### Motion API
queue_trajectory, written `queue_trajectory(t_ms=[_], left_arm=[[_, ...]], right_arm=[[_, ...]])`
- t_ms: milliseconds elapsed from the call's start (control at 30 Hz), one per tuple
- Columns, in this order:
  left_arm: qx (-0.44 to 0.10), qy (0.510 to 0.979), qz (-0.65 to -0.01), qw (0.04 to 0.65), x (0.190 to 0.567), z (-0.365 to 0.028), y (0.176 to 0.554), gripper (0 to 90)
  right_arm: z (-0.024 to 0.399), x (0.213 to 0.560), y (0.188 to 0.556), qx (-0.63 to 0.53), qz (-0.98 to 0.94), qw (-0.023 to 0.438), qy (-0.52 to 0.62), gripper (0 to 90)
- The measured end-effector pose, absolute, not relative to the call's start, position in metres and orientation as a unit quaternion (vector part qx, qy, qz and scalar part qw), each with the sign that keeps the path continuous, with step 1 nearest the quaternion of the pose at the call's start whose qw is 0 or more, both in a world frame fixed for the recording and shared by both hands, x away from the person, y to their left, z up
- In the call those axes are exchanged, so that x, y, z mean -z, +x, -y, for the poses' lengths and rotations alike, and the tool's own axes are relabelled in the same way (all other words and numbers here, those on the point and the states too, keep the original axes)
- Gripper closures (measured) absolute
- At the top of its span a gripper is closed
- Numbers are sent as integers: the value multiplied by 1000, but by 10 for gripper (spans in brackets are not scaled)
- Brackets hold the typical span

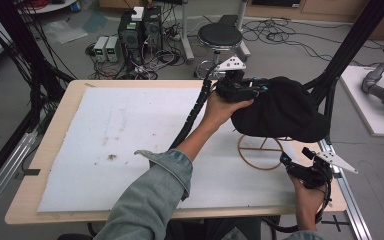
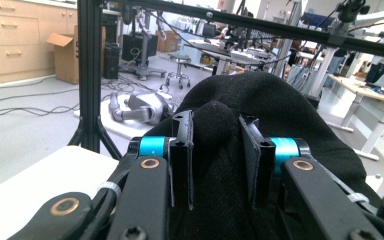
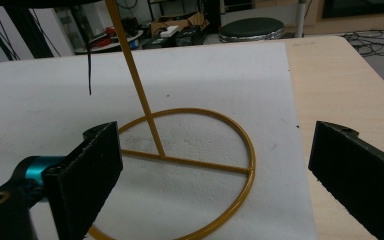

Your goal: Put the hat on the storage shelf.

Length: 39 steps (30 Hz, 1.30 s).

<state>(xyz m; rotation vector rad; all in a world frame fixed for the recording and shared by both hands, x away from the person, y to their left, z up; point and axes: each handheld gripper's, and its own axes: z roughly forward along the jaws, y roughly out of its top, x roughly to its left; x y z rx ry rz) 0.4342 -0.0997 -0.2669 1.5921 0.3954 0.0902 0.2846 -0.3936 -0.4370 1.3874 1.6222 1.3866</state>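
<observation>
Tongs in the left hand point(image 1: 252, 91) are closed tight on a pinched fold of a black cap point(image 1: 285, 109), which is held above the round gold wire stand point(image 1: 260, 151) at the right side of the white-padded bench point(image 1: 105, 140); the right tongs point(image 1: 295, 162) are held wide open and empty, low beside the stand's base ring. The cap is judged light, soft and floppy, best gripped by a bunched fold or the rim, while the thin stand is likely tipped easily and is better steadied at its base.
</observation>
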Motion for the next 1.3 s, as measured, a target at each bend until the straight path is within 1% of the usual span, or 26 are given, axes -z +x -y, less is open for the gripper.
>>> queue_trajectory(t_ms=[467,900,1133,1300], left_arm=[[-38,722,-175,669,275,112,431,677],[-32,725,-179,664,277,107,432,596],[-43,718,-182,670,272,86,431,586],[-59,725,-188,660,269,61,428,533]], right_arm=[[395,437,284,-520,-610,295,521,66],[395,437,284,-519,-610,295,521,65],[397,437,280,-522,-603,296,526,65],[396,437,278,-522,-602,296,527,65]])
